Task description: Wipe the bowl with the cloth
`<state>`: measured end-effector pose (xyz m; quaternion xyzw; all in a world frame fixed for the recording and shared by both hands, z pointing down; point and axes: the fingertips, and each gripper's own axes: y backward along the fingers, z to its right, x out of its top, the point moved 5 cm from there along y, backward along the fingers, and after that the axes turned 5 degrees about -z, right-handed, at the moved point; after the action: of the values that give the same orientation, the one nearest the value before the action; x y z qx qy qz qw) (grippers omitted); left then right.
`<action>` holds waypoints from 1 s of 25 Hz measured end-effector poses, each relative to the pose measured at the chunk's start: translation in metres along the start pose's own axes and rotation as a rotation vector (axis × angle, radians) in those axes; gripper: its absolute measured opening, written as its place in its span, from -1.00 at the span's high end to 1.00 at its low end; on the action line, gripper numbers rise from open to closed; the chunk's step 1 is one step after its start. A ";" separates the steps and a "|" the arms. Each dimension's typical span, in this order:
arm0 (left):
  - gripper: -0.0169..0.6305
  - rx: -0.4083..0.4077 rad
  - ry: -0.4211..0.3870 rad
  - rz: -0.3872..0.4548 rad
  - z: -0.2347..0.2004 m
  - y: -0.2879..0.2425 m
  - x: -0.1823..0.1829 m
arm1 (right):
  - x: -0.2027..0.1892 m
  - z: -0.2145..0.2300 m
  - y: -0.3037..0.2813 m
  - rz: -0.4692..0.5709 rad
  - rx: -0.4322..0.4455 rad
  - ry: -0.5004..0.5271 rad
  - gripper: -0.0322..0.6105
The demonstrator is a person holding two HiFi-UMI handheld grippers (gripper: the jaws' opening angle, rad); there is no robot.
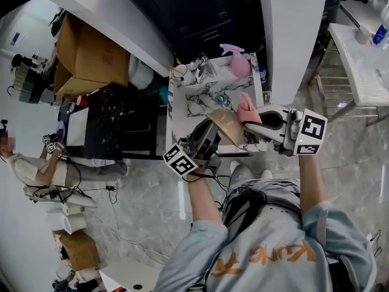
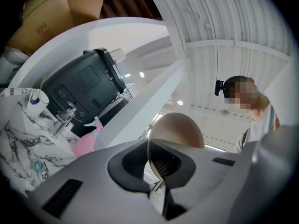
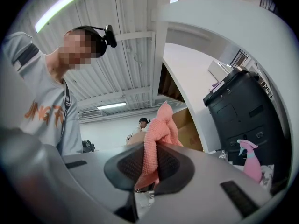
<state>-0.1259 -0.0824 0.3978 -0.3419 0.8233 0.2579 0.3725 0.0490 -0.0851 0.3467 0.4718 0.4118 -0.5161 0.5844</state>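
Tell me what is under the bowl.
The marble sink, with its teal drain visible just beyond the bowl. The part directly beneath is covered by the bowl itself.

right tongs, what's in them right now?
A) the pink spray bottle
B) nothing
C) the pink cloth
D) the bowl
C: in the right gripper view the right tongs are shut on the pink cloth, which bunches up above the pads. The bowl is clamped by its rim in the left tongs.
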 end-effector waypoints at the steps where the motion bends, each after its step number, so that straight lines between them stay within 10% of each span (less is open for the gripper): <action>1: 0.85 -0.010 -0.003 -0.017 0.002 -0.001 -0.002 | 0.001 0.000 0.001 0.014 0.002 -0.002 0.75; 15: 0.85 -0.065 -0.076 -0.137 0.019 -0.014 -0.011 | 0.002 0.015 0.013 0.040 -0.215 -0.002 0.75; 25: 0.85 0.357 -0.023 -0.196 -0.028 0.013 0.001 | -0.003 0.033 0.022 0.089 -0.314 -0.062 0.75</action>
<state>-0.1488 -0.0936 0.4163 -0.3461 0.8145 0.0741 0.4597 0.0701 -0.1158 0.3594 0.3763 0.4480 -0.4333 0.6855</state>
